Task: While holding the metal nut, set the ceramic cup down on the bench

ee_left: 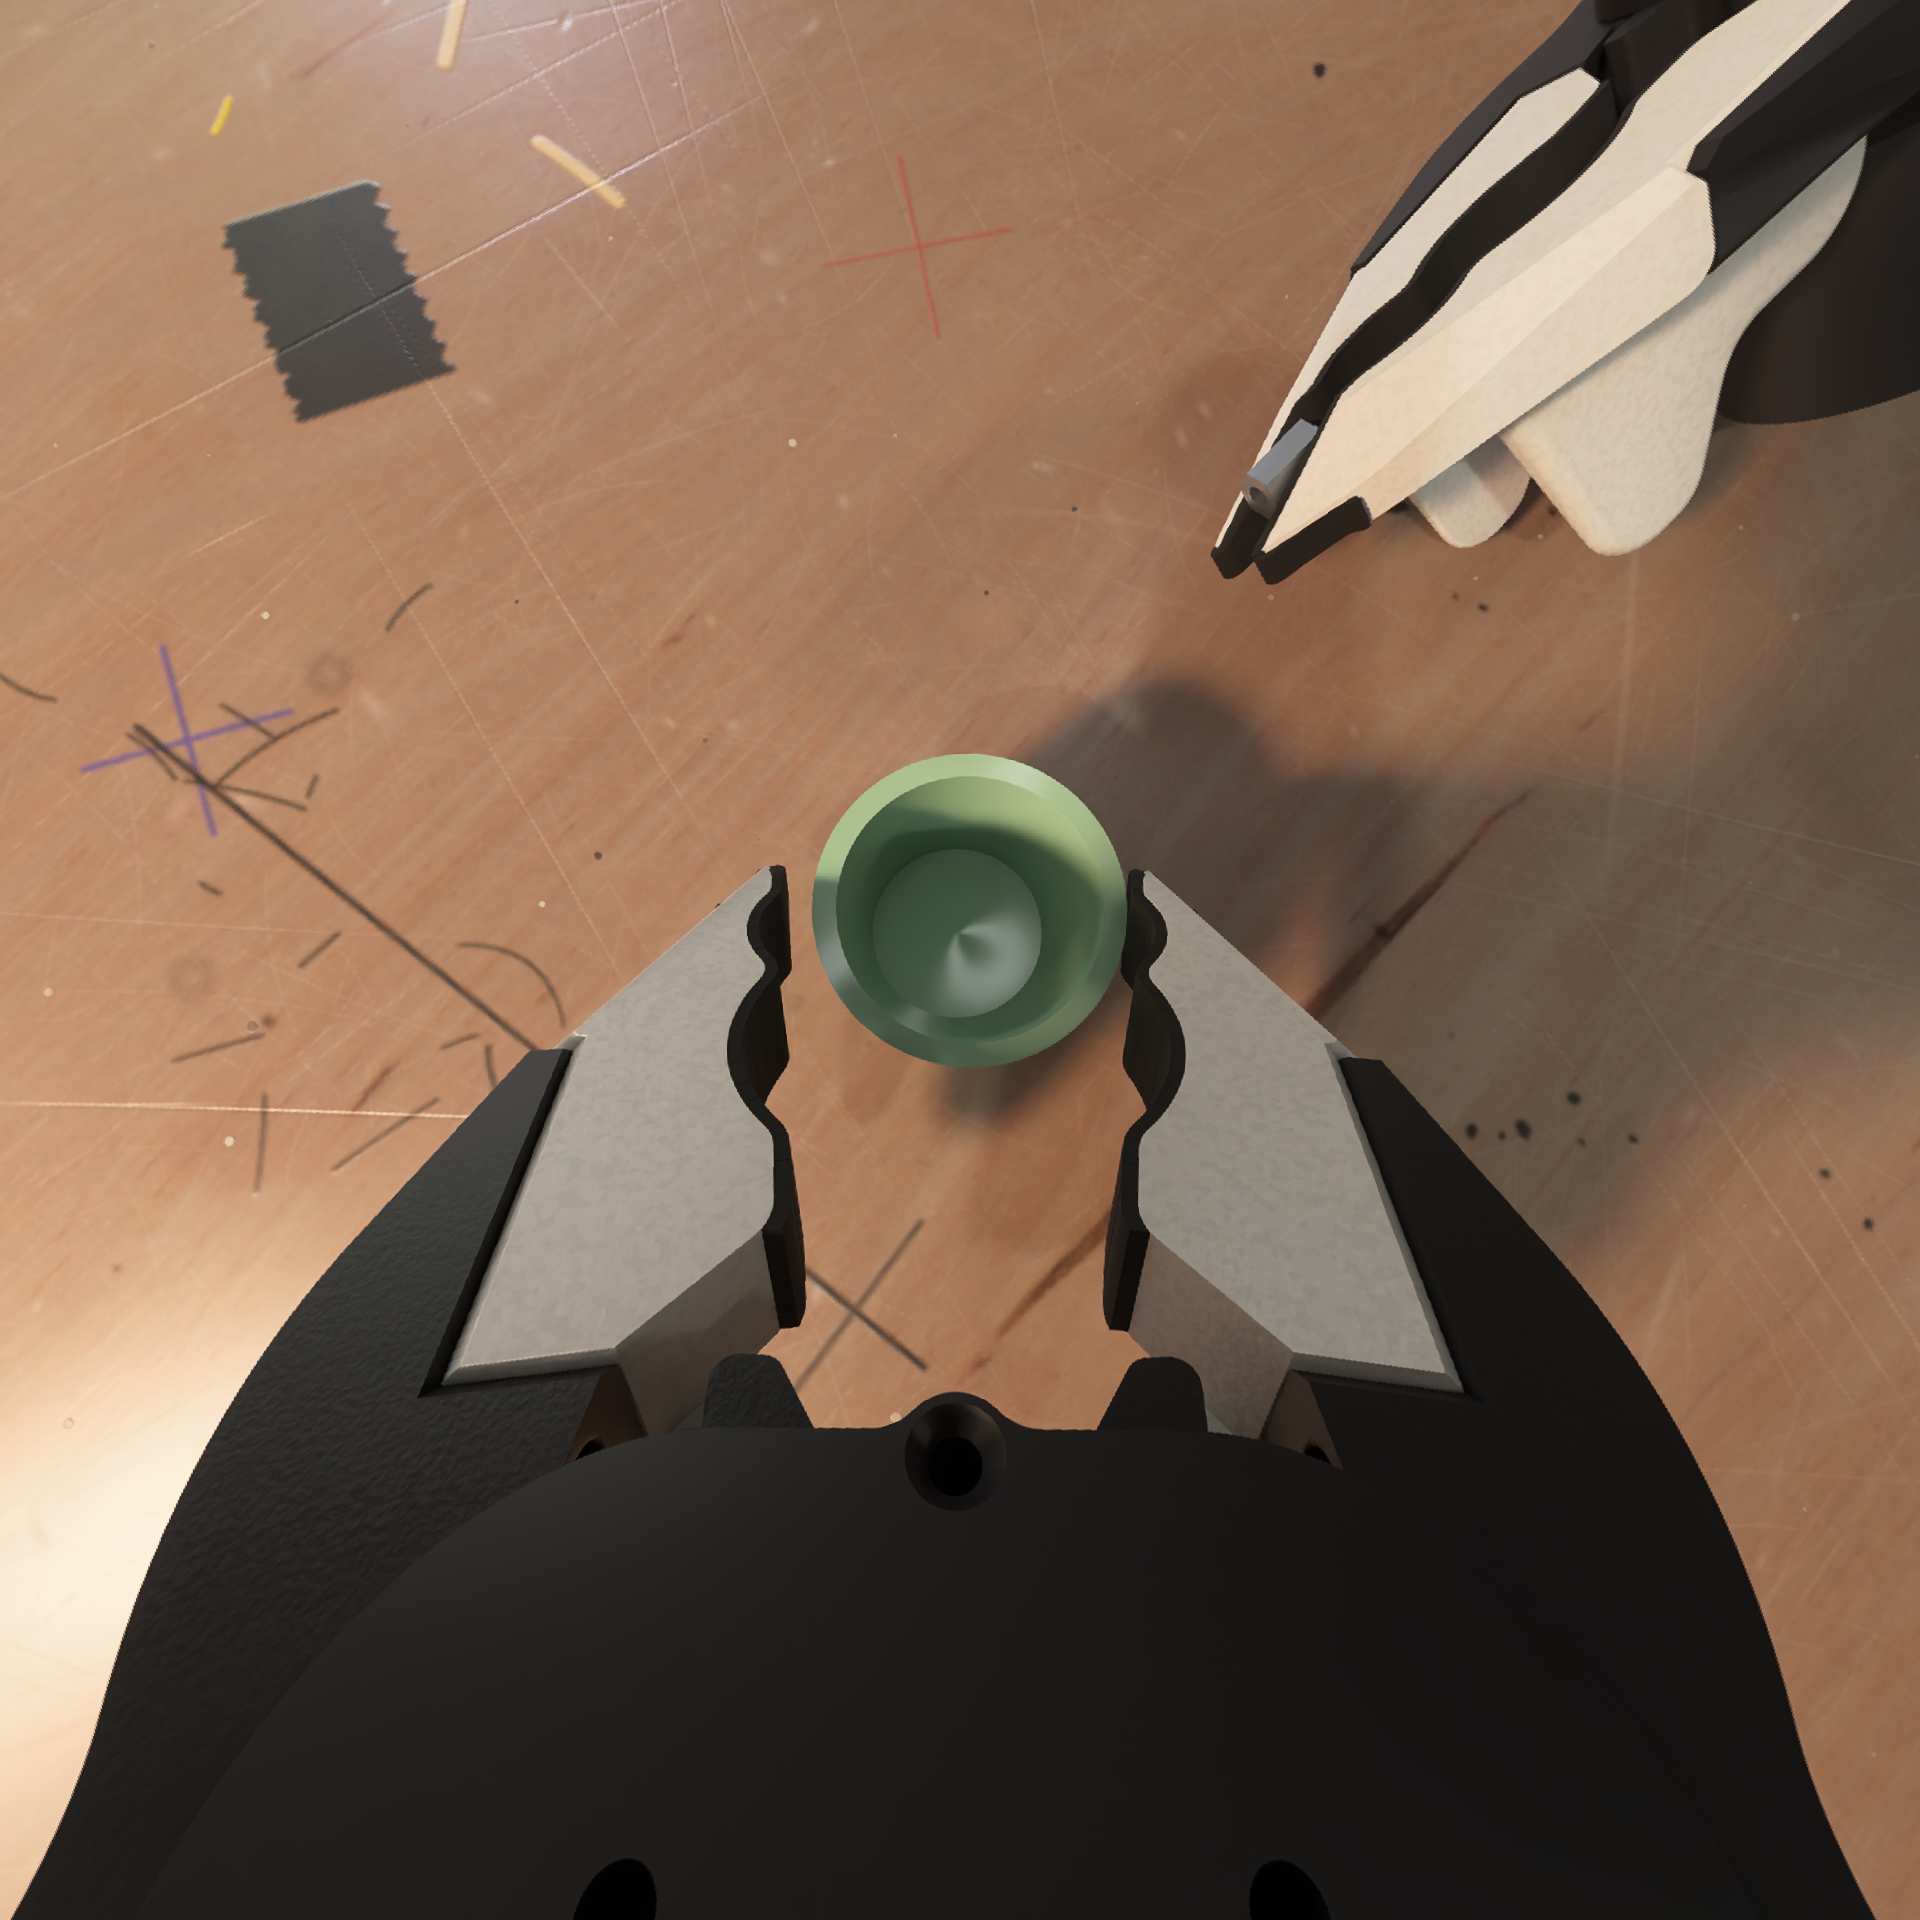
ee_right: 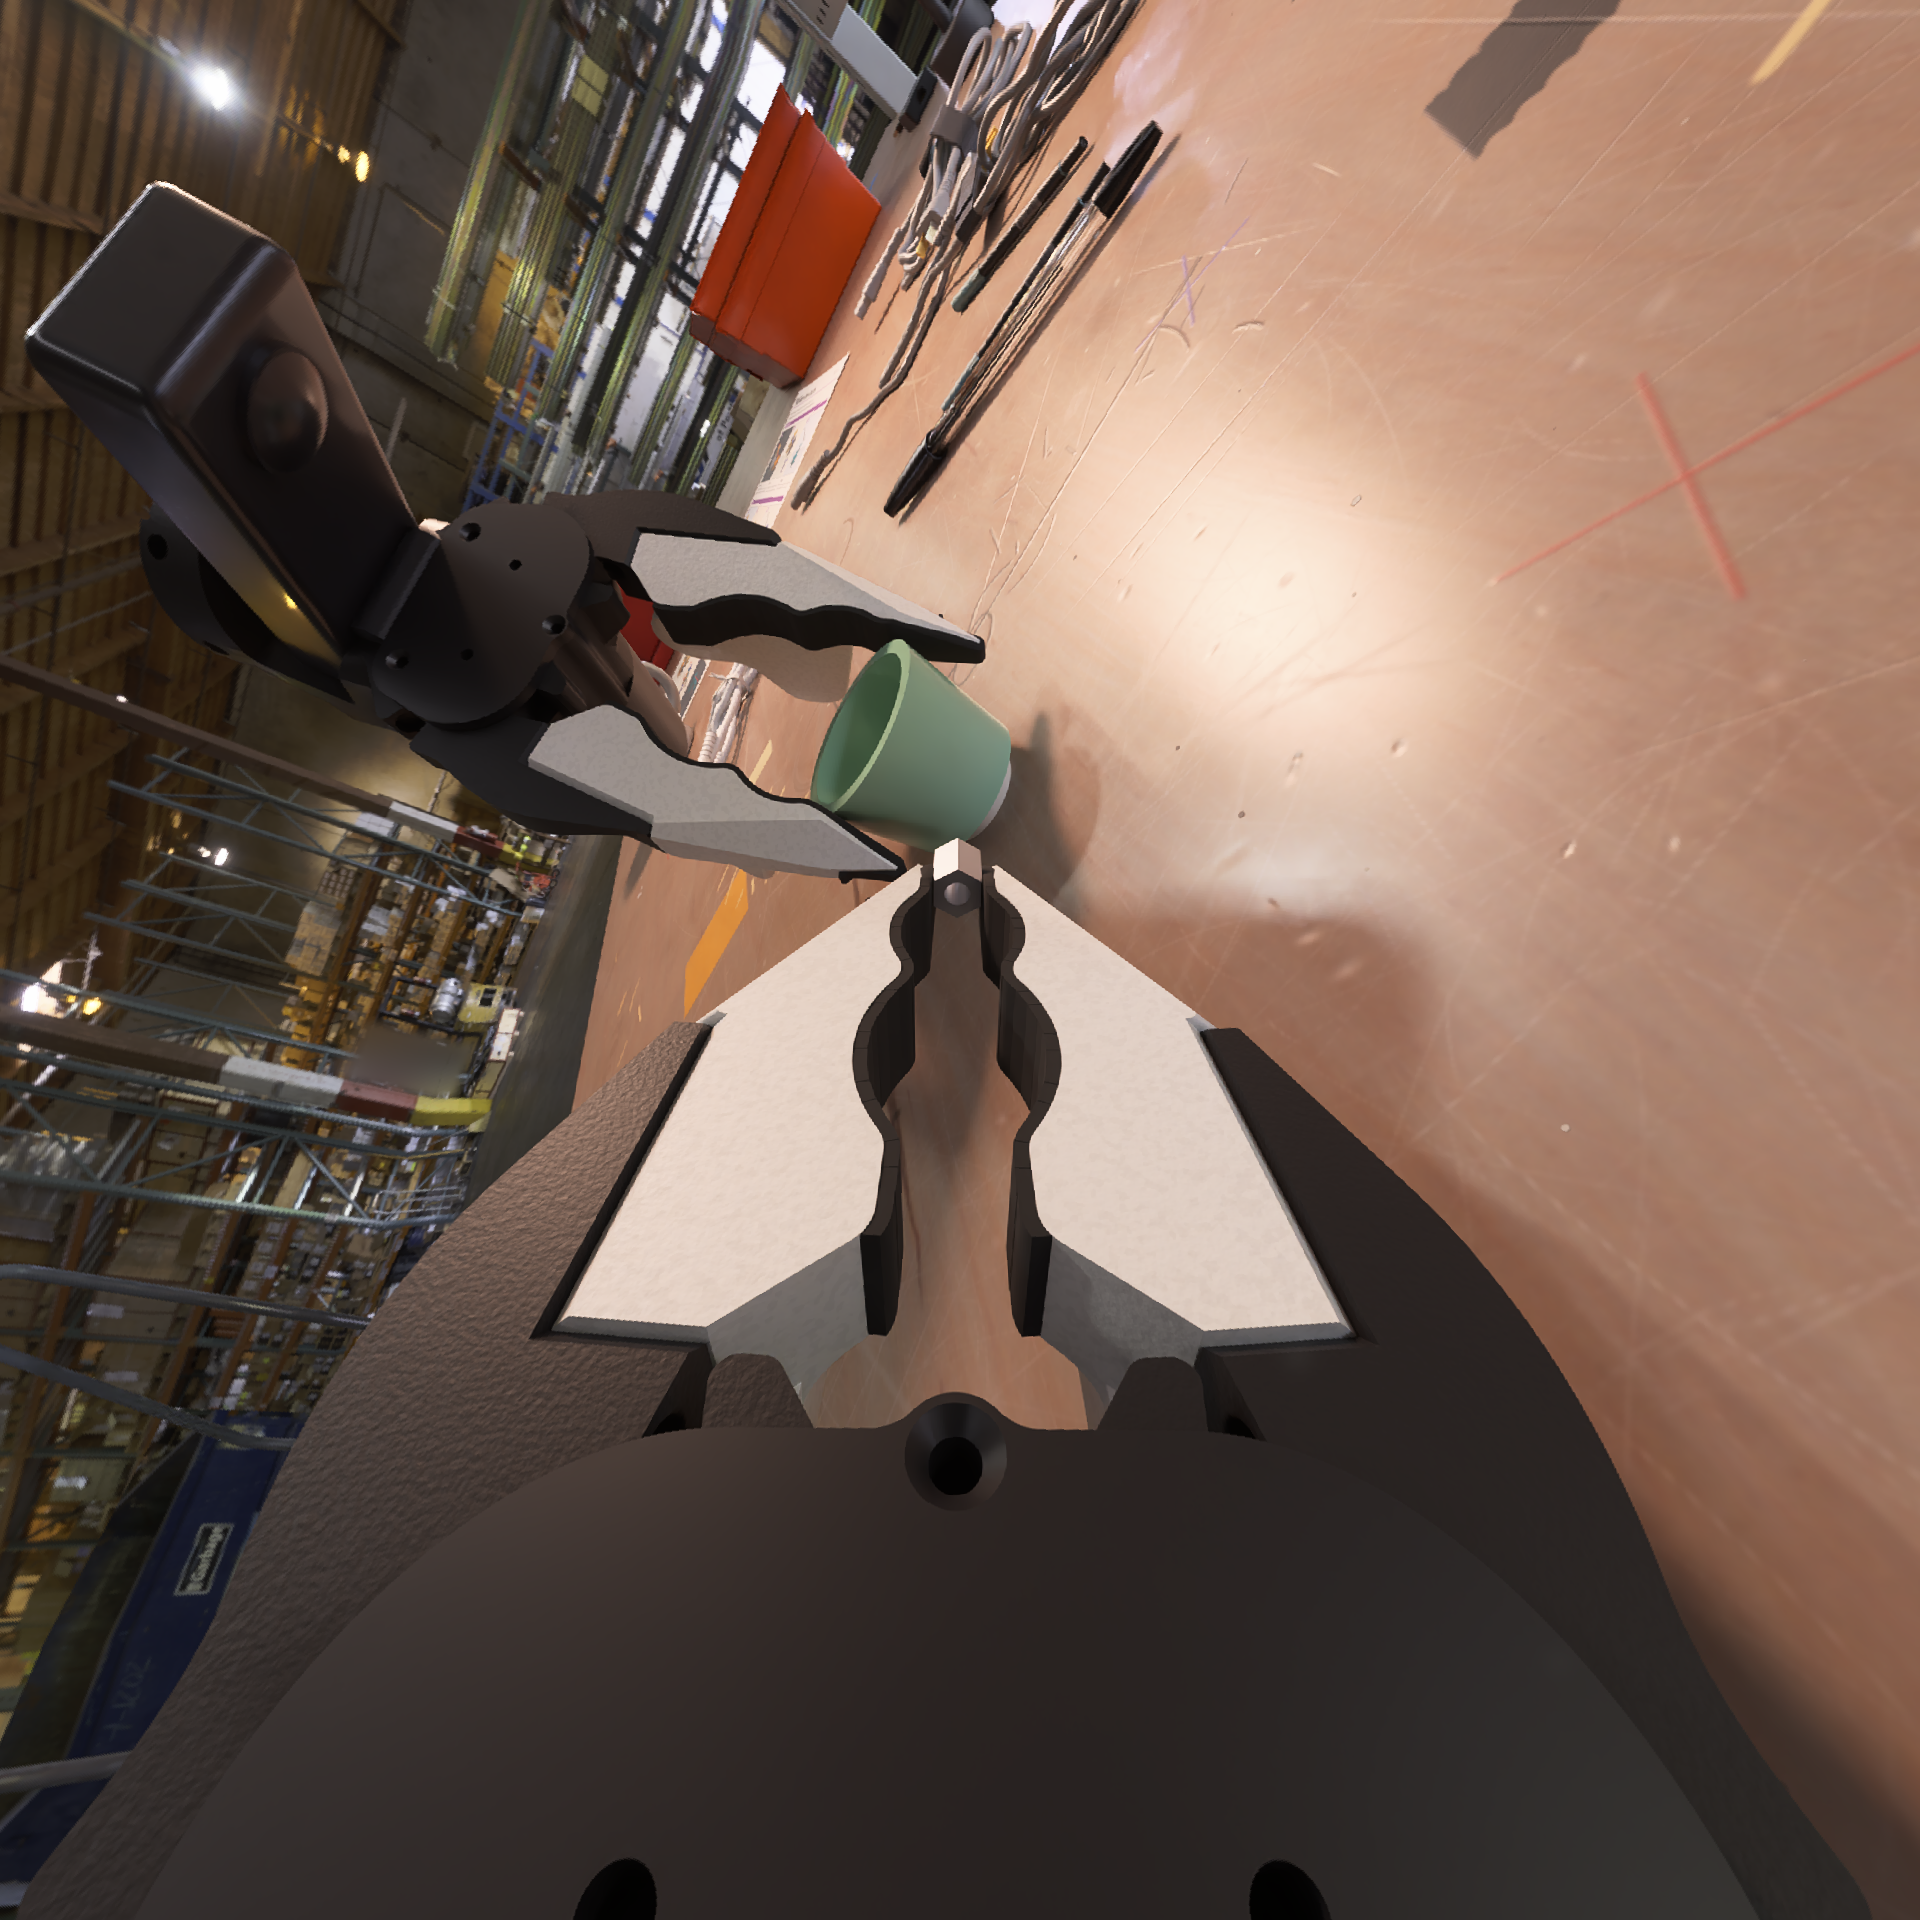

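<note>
The green ceramic cup (ee_left: pixel 966 914) stands upright on the wooden bench (ee_left: pixel 623 582), mouth up. My left gripper (ee_left: pixel 956 883) is open above it, with one finger on each side of the rim and a small gap on the left. In the right wrist view the cup (ee_right: pixel 925 758) rests with its base on the bench, and the left gripper (ee_right: pixel 935 756) straddles its rim. My right gripper (ee_right: pixel 954 896) is shut on a small metal nut (ee_right: pixel 953 868) at its fingertips. In the left wrist view the right gripper (ee_left: pixel 1247 556) hovers to the cup's far right, holding the nut (ee_left: pixel 1273 473).
A black tape piece (ee_left: pixel 338 301), a red cross mark (ee_left: pixel 920 244) and a purple cross mark (ee_left: pixel 187 738) lie on the bench. An orange-red box (ee_right: pixel 784 239), coiled cables (ee_right: pixel 966 135) and pens (ee_right: pixel 1029 301) sit farther along the bench.
</note>
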